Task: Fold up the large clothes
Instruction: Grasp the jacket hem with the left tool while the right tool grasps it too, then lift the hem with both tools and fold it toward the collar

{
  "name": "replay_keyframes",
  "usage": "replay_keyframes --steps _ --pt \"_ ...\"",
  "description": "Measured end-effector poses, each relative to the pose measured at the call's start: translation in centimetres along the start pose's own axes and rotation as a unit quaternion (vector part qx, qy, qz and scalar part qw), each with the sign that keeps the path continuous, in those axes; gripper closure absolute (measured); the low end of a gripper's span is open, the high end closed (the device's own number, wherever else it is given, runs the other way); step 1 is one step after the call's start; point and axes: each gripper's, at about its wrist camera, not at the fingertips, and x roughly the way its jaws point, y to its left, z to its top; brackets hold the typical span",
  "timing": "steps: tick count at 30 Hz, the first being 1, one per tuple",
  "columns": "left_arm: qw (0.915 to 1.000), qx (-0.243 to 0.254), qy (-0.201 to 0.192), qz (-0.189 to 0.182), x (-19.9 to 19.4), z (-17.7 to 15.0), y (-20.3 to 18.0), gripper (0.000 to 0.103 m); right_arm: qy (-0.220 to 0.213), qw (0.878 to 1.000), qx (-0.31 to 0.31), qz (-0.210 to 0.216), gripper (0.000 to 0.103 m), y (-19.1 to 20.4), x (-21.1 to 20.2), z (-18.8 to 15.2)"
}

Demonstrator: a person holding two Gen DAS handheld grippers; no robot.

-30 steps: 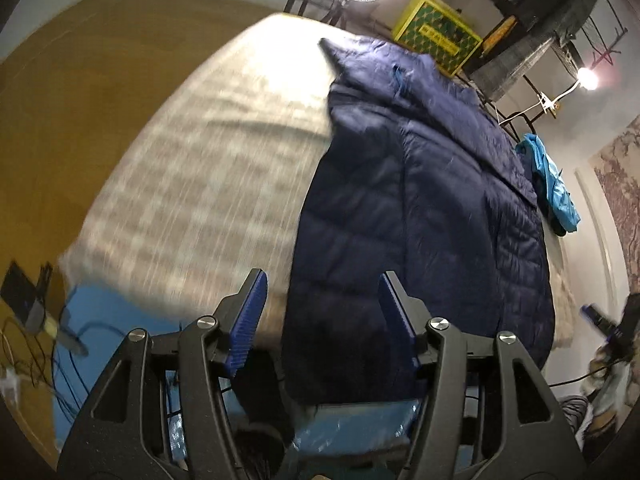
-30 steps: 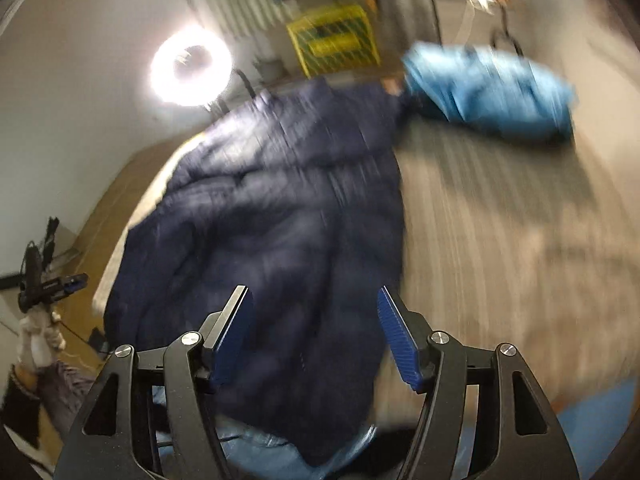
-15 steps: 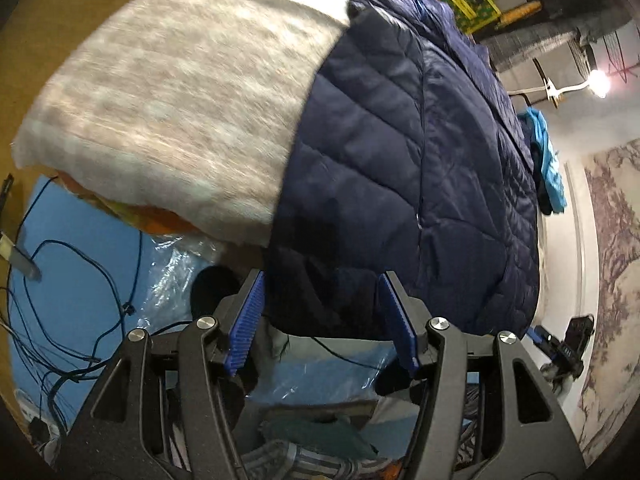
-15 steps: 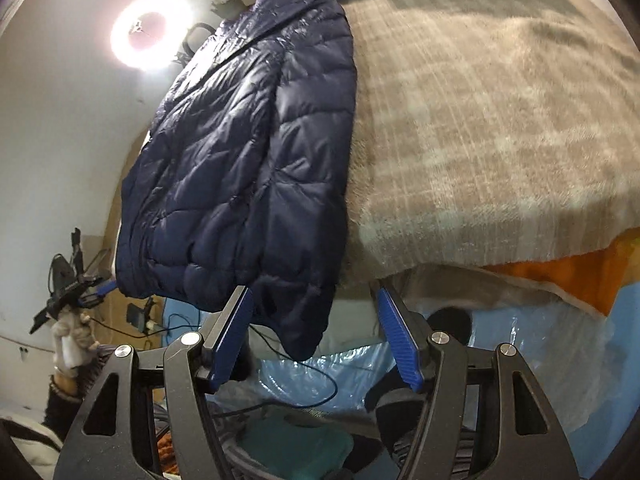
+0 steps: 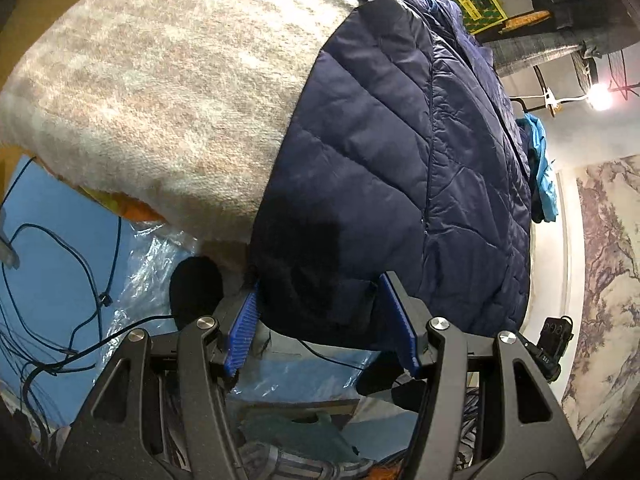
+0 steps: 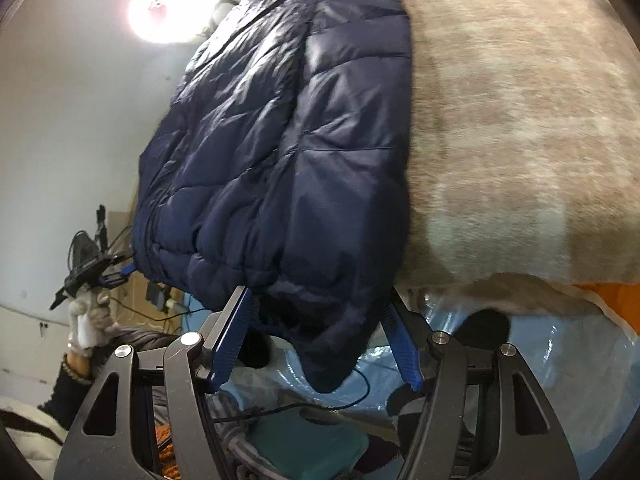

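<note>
A navy quilted puffer jacket lies lengthwise on a beige plaid blanket, its hem hanging over the near edge. My left gripper is open with the jacket's left hem corner between its blue pads. In the right wrist view, the jacket hangs over the blanket. My right gripper is open around the drooping right hem corner. Neither pair of pads presses the fabric.
A light blue garment lies at the far end. Clear plastic and black cables lie on a blue floor below the edge. A ring light glares behind. A clothes rack stands at the back.
Both grippers dropped from above the surface to its near edge and moved in, so the hanging hem corners now sit between their open pads.
</note>
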Motion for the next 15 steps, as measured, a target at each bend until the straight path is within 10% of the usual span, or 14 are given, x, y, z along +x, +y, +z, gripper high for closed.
replay_keyframes --steps 8,15 --pt "0.9996 0.022 -0.005 0.016 -0.6 -0.8 -0.9 0.090 0.012 0.999 -0.012 0.031 0.092 0.8 0.7 -0.1" --pt "0.9977 0.029 -0.041 -0.045 -4.4 -0.7 -3.1 0.099 -0.029 0.998 -0.037 0.051 0.099 3.5 -2.4 0.0"
